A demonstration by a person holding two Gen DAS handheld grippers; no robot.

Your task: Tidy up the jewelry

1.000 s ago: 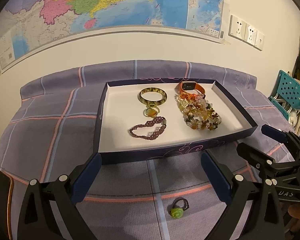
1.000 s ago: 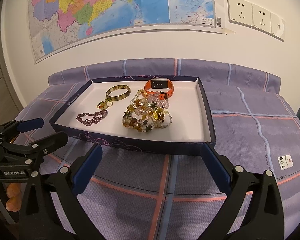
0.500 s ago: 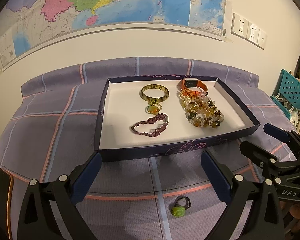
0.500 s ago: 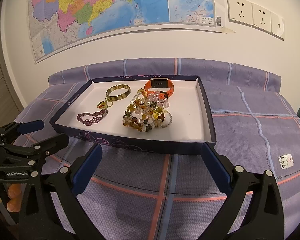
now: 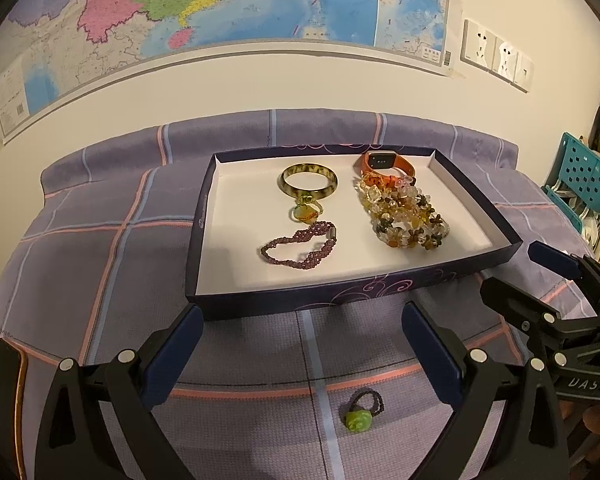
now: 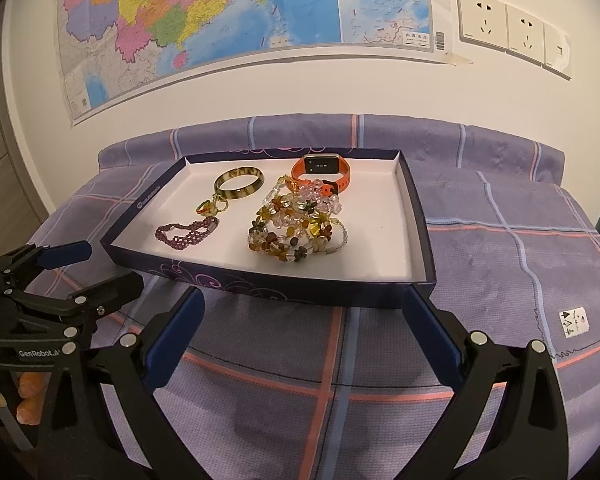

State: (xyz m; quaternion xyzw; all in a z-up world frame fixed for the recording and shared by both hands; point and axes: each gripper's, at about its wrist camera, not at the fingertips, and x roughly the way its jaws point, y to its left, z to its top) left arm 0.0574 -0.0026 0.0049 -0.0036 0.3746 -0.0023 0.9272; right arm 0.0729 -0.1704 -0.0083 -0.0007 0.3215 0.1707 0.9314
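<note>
A dark blue tray (image 5: 340, 292) (image 6: 284, 292) with a white floor lies on the purple checked cloth. In it are a mottled bangle (image 5: 309, 179) (image 6: 240, 182), a small amber ring (image 5: 305, 212) (image 6: 208, 209), a purple bead bracelet (image 5: 298, 247) (image 6: 186, 232), a heap of amber bead bracelets (image 5: 404, 216) (image 6: 296, 228) and an orange watch (image 5: 384, 163) (image 6: 324, 170). A green-stone ring (image 5: 360, 416) rests on the cloth in front of the tray, between my left gripper's fingers. My left gripper (image 5: 300, 348) (image 6: 72, 268) is open and holds nothing. My right gripper (image 6: 302, 328) (image 5: 516, 276) is open too.
A map and wall sockets (image 6: 512, 28) hang on the wall behind. A teal perforated crate (image 5: 580, 176) stands off the right edge. A white tag (image 6: 574, 322) is sewn onto the cloth at right. Bare cloth lies left and right of the tray.
My left gripper has drawn back and risen a little, so the tray and green ring sit slightly farther away. The right gripper has hardly moved. Both stay open.
</note>
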